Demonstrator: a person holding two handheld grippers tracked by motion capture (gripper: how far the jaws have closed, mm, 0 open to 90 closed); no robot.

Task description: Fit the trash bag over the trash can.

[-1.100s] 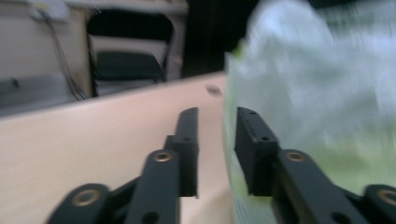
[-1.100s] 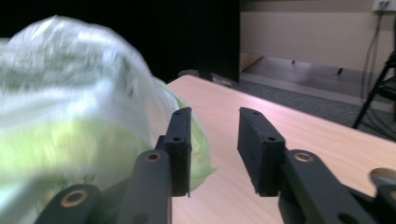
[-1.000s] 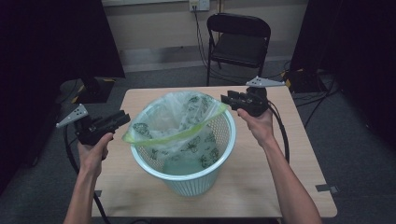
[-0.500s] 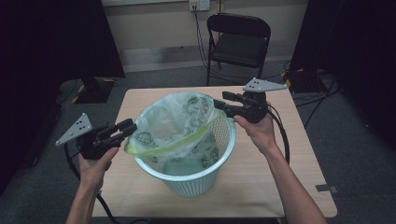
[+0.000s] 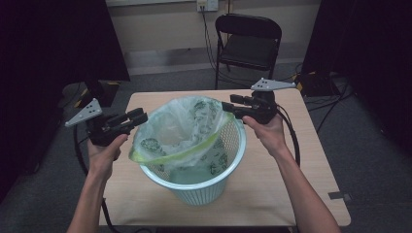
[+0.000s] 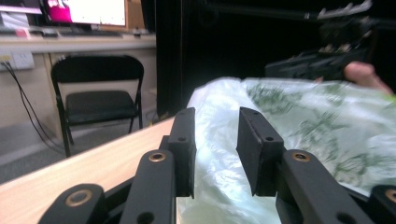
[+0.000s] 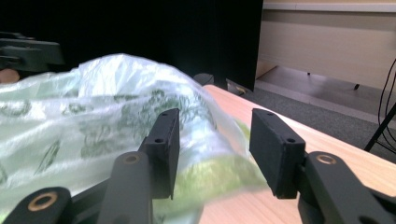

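A pale mesh waste basket [image 5: 194, 191] stands on the wooden table [image 5: 291, 184]. A clear bag with green print [image 5: 180, 126] is puffed up above its rim. My left gripper [image 5: 138, 118] points at the bag's left side. Its jaws have just been closing, and bag film [image 6: 217, 154] bulges in the gap between the pads, which stand apart. My right gripper [image 5: 227, 107] is at the bag's far right edge. Its jaws have just been opening, and the green bag rim [image 7: 219, 172] lies loose between them. Both grippers [image 6: 215, 116] [image 7: 215, 119] are open.
A black folding chair [image 5: 248, 46] stands behind the table, also seen in the left gripper view [image 6: 95, 100]. Cables [image 5: 291, 136] trail over the table's right side and the floor. Dark curtains hang at both sides. Bare tabletop lies in front of and right of the basket.
Both hands have risen a little and levelled their grippers. The bag's rim, stretched flat between them a second ago, has slackened and the bag now billows higher above the basket.
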